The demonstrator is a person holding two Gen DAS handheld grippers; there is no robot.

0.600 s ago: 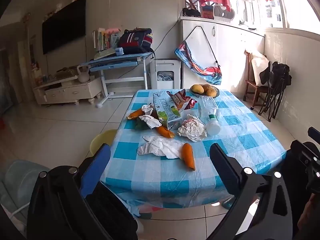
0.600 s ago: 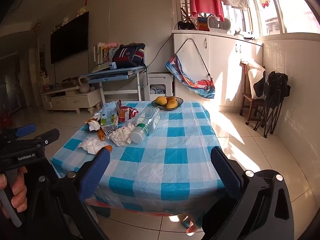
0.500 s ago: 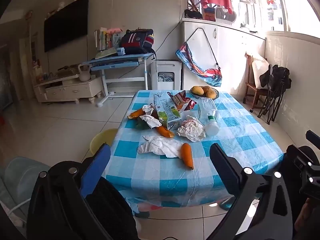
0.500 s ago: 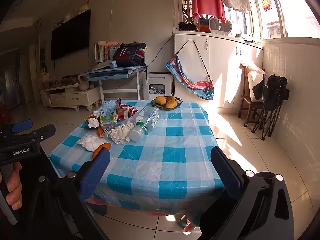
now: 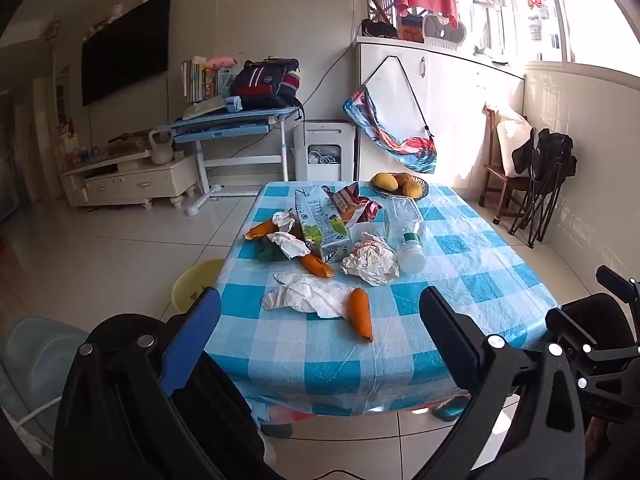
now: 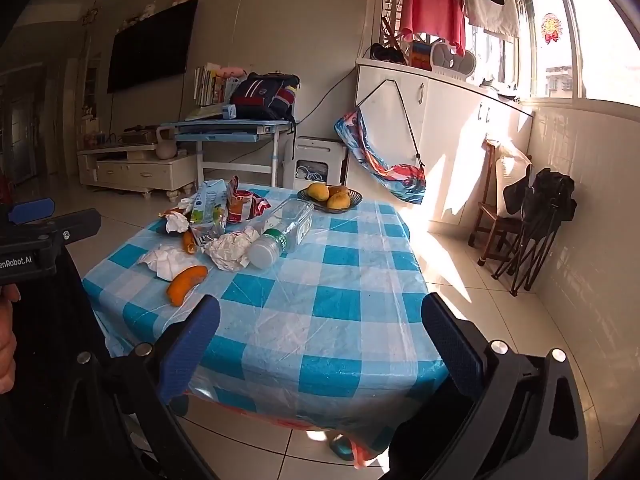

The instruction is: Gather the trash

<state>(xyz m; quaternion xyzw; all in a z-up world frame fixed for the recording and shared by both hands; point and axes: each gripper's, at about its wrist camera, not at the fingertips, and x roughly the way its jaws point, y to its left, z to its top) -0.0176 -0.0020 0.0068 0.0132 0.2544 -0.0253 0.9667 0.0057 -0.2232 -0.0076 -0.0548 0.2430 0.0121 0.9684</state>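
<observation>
Orange peels (image 5: pixel 360 315), we count three; crumpled tissues (image 5: pixel 370 260), four, on the worktop (image 5: pixel 472 280); both tongs (image 5: pixel 320 332) (image 6: pixel 320 332) gape apart.

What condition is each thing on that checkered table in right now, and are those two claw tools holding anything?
Plastic bottle: lying on its side, capped, looks empty.
Milk carton: lying down, top torn open.
Snack bag: torn open, crumpled.
Paper wad: crumpled.
Tissue: spread flat, wrinkled.
Orange peel: loose beside the tissue.
Fruit bowl: upright, holding fruit.
Left gripper: open, empty.
Right gripper: open, empty.
</observation>
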